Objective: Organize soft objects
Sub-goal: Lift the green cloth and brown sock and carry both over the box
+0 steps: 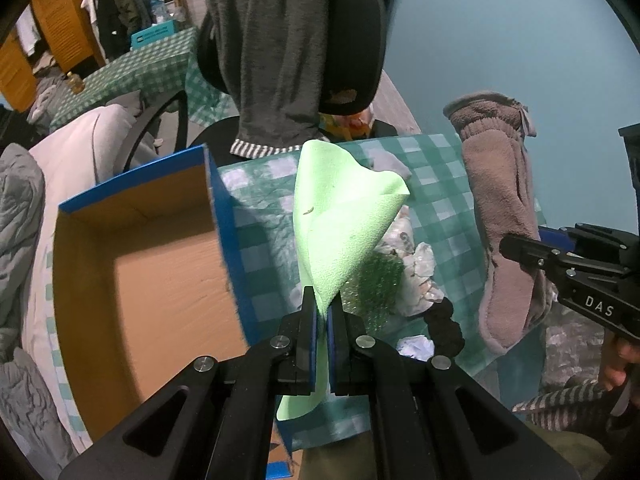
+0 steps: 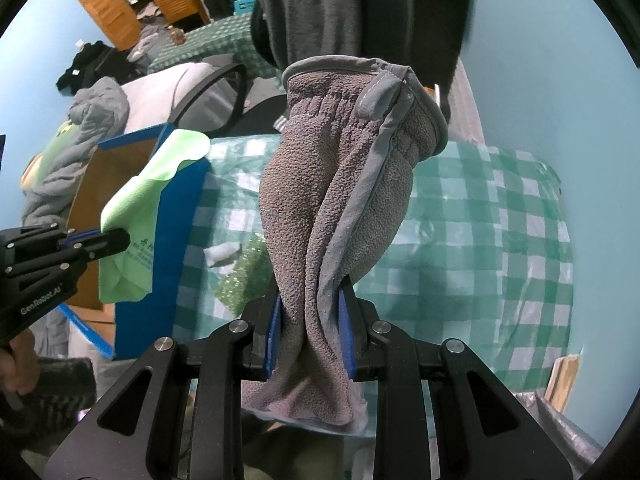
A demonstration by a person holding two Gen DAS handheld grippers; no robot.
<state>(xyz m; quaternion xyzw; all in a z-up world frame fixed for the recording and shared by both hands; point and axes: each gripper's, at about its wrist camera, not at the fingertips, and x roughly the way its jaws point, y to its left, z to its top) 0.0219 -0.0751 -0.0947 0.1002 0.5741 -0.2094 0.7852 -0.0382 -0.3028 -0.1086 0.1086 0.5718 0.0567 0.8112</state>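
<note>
Your left gripper (image 1: 322,312) sits closest to the lens, its blue-padded jaws clenched on the narrow lower end of a pale green cloth (image 1: 344,224), which rises from the pads as a thin, smooth, finely pebbled sheet curling into a cone with one pointed corner turned to the right. Left of that grip stands an open cardboard box (image 1: 160,280), plain brown inside with a blue outer skin and rim, resting at the edge of a table covered in a glossy green-and-white checked cloth (image 1: 264,232). Just beyond the green cloth, low on the table, lie a patch of glittery green mesh (image 1: 380,276), crumpled whitish plastic (image 1: 420,276) and a ruffled black scrunchie (image 1: 450,328). Behind them a black chair back (image 1: 352,40) carries a draped grey knit garment (image 1: 276,60) with a striped hem. Further right, your right gripper (image 2: 310,312) is clamped on a grey-brown fleece mitten (image 2: 340,184), pinching it near its lower end so the nubbly pile twists and bunches between the blue pads, while the elasticated cuff with its smooth grey binding and small loop stands uppermost. Both pieces hang clear above the table, the green cloth close to the box, the mitten well to its right.
</note>
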